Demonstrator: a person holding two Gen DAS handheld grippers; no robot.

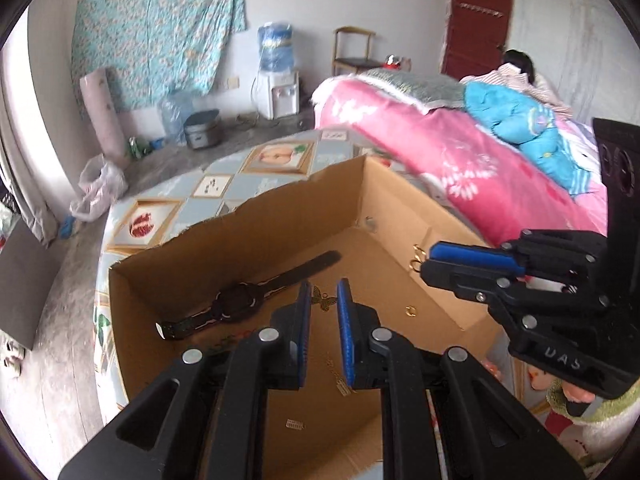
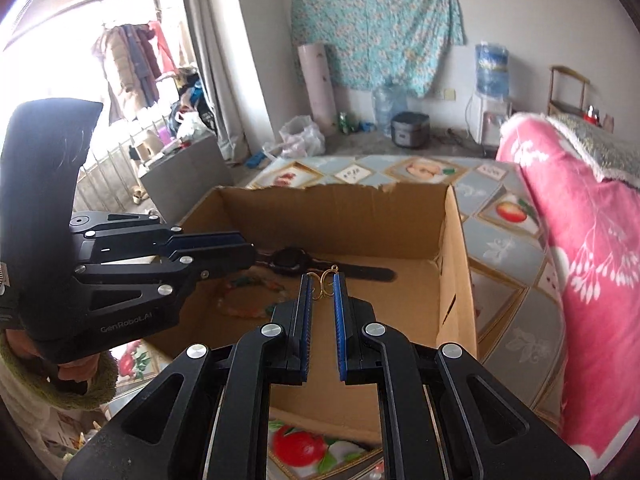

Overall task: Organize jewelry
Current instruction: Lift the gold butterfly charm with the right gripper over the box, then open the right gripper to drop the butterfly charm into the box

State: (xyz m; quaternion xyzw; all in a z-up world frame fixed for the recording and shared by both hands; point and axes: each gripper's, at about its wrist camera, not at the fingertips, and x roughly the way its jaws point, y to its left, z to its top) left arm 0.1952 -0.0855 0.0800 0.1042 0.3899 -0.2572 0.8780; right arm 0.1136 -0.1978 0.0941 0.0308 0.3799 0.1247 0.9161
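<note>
An open cardboard box (image 1: 280,216) stands on the fruit-patterned table. In it lie a black watch (image 1: 236,303), a gold butterfly pendant (image 1: 323,298) on a thin chain and a small gold ring (image 1: 411,311). My left gripper (image 1: 324,292) hovers over the box above the pendant, jaws a little apart and empty. My right gripper (image 2: 323,276) is shut on a gold looped earring (image 2: 324,278) at its fingertips, above the box (image 2: 340,204); the earring (image 1: 418,258) also shows in the left wrist view. The watch (image 2: 292,260) lies beyond it.
A bed with a pink quilt (image 1: 460,160) runs along the right of the table. The table's patterned cloth (image 1: 216,184) shows past the box. On the floor behind are a water dispenser (image 1: 280,92), a pot (image 1: 202,130) and a plastic bag (image 1: 100,188).
</note>
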